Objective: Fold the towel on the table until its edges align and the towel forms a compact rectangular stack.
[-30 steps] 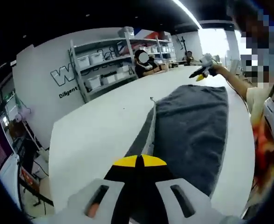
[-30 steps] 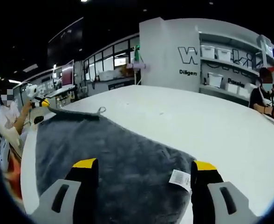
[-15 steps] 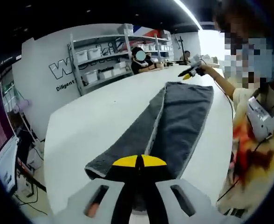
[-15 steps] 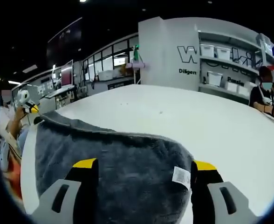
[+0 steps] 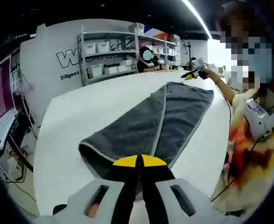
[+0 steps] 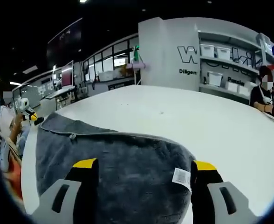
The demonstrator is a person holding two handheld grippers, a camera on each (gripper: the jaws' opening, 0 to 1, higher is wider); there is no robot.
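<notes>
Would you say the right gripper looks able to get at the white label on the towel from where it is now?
Probably yes. The right gripper is open, the white label sits on the grey towel just inside one jaw, and nothing covers it.

Left gripper (image 5: 138, 161): jaws pressed together, yellow tips meeting with no gap, clamped on the near edge of the grey towel (image 5: 146, 123). Seen in the right gripper view it is small, at the far left (image 6: 29, 115), held in the person's hand (image 6: 17, 122), at the towel's far corner.

Right gripper (image 6: 144, 170): jaws wide apart, yellow-tipped, resting on either side of the towel's near end, cloth between them, nothing pinched. Seen in the left gripper view it sits at the far end (image 5: 192, 74), held by the person's outstretched arm (image 5: 221, 86), forearm extended over the towel's far corner.
</notes>
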